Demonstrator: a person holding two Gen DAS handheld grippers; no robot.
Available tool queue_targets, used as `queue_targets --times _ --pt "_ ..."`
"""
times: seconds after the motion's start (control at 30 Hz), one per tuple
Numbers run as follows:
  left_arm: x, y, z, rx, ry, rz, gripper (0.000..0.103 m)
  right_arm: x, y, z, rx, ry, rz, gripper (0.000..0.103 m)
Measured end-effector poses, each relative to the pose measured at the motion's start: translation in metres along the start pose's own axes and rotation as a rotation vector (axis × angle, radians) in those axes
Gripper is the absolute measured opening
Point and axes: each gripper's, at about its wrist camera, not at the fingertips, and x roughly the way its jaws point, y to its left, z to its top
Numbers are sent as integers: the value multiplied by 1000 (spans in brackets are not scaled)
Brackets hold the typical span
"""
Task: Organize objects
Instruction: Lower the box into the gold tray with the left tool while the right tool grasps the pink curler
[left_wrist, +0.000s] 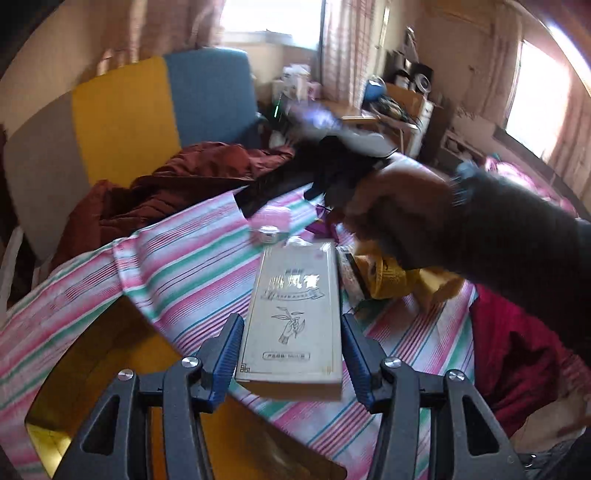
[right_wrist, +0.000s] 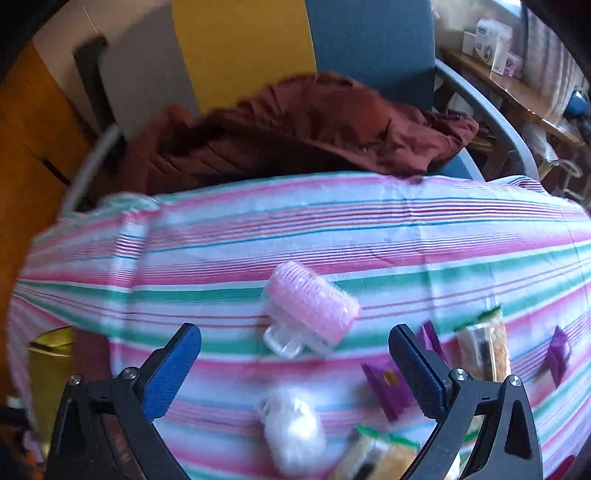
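My left gripper (left_wrist: 291, 321) is shut on a cream box (left_wrist: 295, 310) with a printed hand-and-sprig drawing, held above the striped cloth (left_wrist: 177, 266). The blue pads (left_wrist: 229, 343) press its two long sides. My right gripper (right_wrist: 294, 332) stands open over the same cloth (right_wrist: 369, 229), nothing between its fingers. A pink hair roller (right_wrist: 310, 299) with a clear clip lies just ahead of it. In the left wrist view the right gripper (left_wrist: 332, 166) is a dark blur held by a hand, above the pink roller (left_wrist: 269, 218).
Purple packets (right_wrist: 388, 384), a snack bar wrapper (right_wrist: 484, 347) and a white fluffy item (right_wrist: 295, 424) lie near the right gripper. A maroon jacket (right_wrist: 295, 125) lies on the chair (right_wrist: 369, 37) behind. A yellow pouch (left_wrist: 391, 277) and a red garment (left_wrist: 517, 350) lie to the right.
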Motion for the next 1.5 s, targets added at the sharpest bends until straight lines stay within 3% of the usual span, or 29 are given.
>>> queue_targets --times 0.07,0.17,0.27,0.33,0.37,0.53,0.67,0.7,0.73,0.77,0.93,1.1,1.17,1.2,1.37,1.5 --pt "-12 7 -6 -37 -14 13 53 18 -1 4 9 38 -17 98" --pt "-28 16 -15 -78 -34 37 53 29 -5 5 25 66 -15 61" --pt "-40 25 -27 -127 -44 54 53 27 -8 3 30 44 -8 52" --pt "-46 31 -35 -159 -51 64 53 16 -4 0 11 14 -5 29" --pt "-48 34 -39 -173 -53 72 53 10 -3 -1 7 3 2 27" --pt "-65 52 -63 -281 -65 102 53 -24 24 -15 -99 -72 29 25" --pt "-75 59 -82 -330 -61 152 53 -23 20 -14 -67 -62 45 27" --pt "-79 61 -87 -344 -63 160 53 -20 15 -11 -30 -58 52 42" --pt "-82 63 -90 -354 -67 174 53 -18 11 -8 -1 -53 57 68" --pt "-86 66 -94 -363 -69 193 53 -15 6 -3 33 -52 60 76" --pt "-90 80 -112 -419 -58 224 53 2 3 10 28 -6 26 88" --pt "-88 92 -128 -474 -39 255 53 28 14 9 -65 53 -32 87" --pt "-88 98 -133 -496 -34 281 53 37 16 4 -90 74 -64 67" --pt "-87 101 -135 -504 -29 304 53 39 16 2 -94 75 -66 67" --pt "-89 123 -145 -565 -24 393 53 17 24 -5 -136 16 -59 66" --pt "-97 142 -151 -628 -47 473 54 -26 45 -14 -181 -75 11 66"
